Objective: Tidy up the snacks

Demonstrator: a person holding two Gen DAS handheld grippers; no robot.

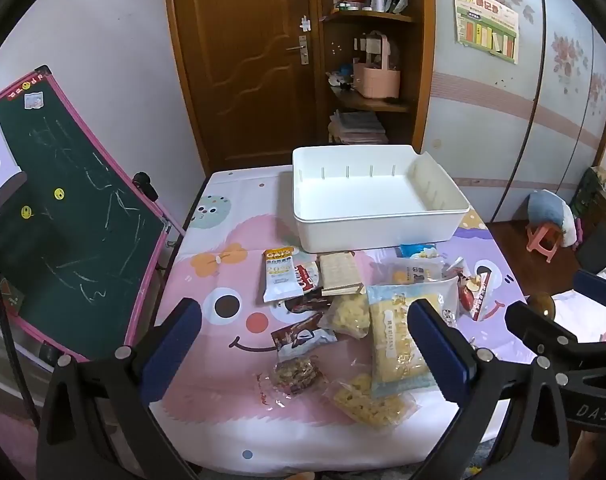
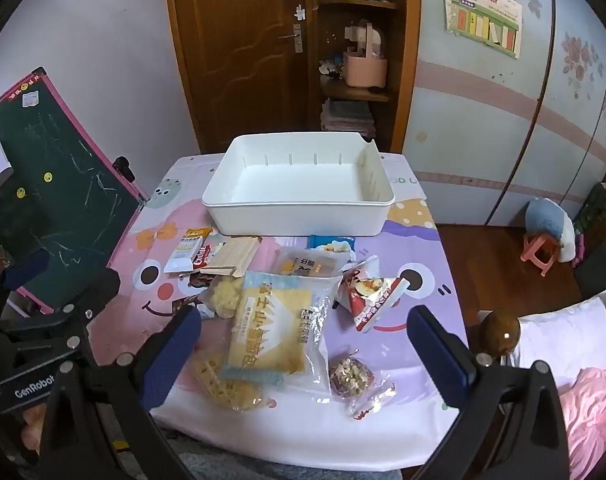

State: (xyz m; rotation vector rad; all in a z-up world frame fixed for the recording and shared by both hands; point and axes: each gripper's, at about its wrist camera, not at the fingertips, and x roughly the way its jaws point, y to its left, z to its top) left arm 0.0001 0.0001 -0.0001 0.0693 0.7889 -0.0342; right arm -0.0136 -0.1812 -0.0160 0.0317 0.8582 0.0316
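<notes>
Both the left gripper and right gripper hover wide open, holding nothing. The snacks lie scattered on the surface before the seemingly empty white bin. Sorting is not started; next comes choosing one packet.

We find the bin at the table's far side, snack packets heaped nearer, chalkboard left.

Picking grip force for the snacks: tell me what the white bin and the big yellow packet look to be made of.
White bin: looks like rigid moulded plastic, matte to satin; even white walls, rounded rim, moulded ribs inside.
Big yellow packet: seems thin flexible plastic film, glossy; clear crinkled edges catch highlights, printed yellow and blue centre. Contents cannot be told.
</notes>
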